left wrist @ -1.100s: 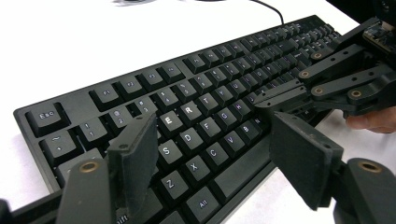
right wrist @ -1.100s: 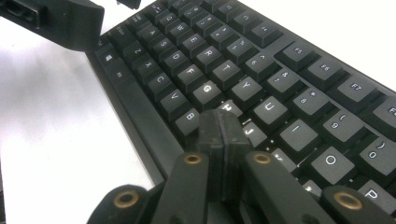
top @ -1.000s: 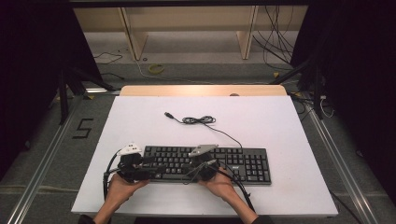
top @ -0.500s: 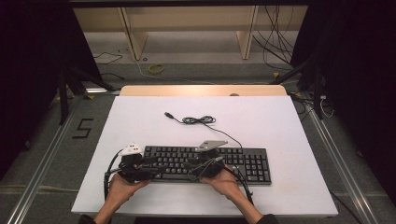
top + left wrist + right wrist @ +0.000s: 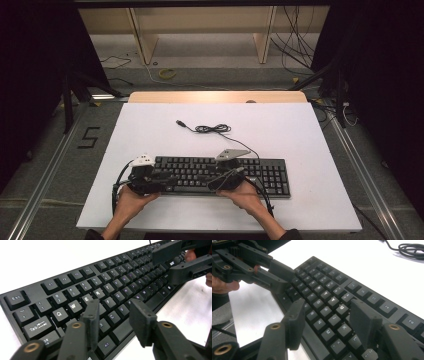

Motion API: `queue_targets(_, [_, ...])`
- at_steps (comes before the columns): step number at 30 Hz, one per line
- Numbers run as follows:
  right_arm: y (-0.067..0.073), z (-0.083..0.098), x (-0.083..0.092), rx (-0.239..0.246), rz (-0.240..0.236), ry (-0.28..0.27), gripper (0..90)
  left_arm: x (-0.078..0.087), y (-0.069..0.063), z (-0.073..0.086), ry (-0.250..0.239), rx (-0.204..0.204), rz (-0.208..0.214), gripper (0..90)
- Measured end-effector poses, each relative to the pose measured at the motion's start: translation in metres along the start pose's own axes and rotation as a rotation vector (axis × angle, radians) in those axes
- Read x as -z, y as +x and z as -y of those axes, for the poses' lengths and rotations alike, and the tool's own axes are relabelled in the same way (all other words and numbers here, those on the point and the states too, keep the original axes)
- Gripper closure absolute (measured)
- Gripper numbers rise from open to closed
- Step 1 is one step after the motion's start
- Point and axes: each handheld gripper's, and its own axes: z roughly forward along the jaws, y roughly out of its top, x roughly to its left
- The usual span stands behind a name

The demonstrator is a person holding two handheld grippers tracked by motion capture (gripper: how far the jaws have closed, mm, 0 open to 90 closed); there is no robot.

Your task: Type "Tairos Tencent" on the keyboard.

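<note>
A black keyboard [image 5: 265, 172] lies along the near side of the white table [image 5: 300, 135]. Its cable [image 5: 212, 129] is coiled behind it, ending in a loose plug [image 5: 180, 122]. My left gripper [image 5: 162, 180] is at the keyboard's left end and points right. Its jaws have just been closing and stand open [image 5: 115, 307] above the lower letter rows, with nothing gripped. My right gripper [image 5: 212, 182] is at the keyboard's middle and points left towards the other. Its jaws have just been opening and stand open [image 5: 328, 306] over the letter keys [image 5: 329, 302]. Each appears in the other's view: right gripper [image 5: 172, 263], left gripper [image 5: 284, 277].
A pale wooden strip [image 5: 217, 96] borders the table's far edge. Beyond it stand shelf legs [image 5: 140, 40] with loose cables [image 5: 300, 45] on the floor. A painted 5 [image 5: 90, 137] marks the floor to the left. Metal rails [image 5: 45, 175] run along both sides of the table.
The right gripper has lifted slightly and shifted right, its grey top plate tilting up. The left hand has stayed where it was.
</note>
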Motion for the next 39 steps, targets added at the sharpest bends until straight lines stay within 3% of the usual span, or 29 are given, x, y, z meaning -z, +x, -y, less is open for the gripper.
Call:
queue_targets(18, [0.001,0.004,0.006,0.004,0.012,-0.015,38.9,-0.008,-0.006,-0.003,0.052,-0.053,0.002,80.9])
queue_targets(39, [0.0,0.004,0.008,0.001,0.01,-0.016,34.9,-0.023,-0.006,-0.005,0.102,-0.082,-0.01,89.2])
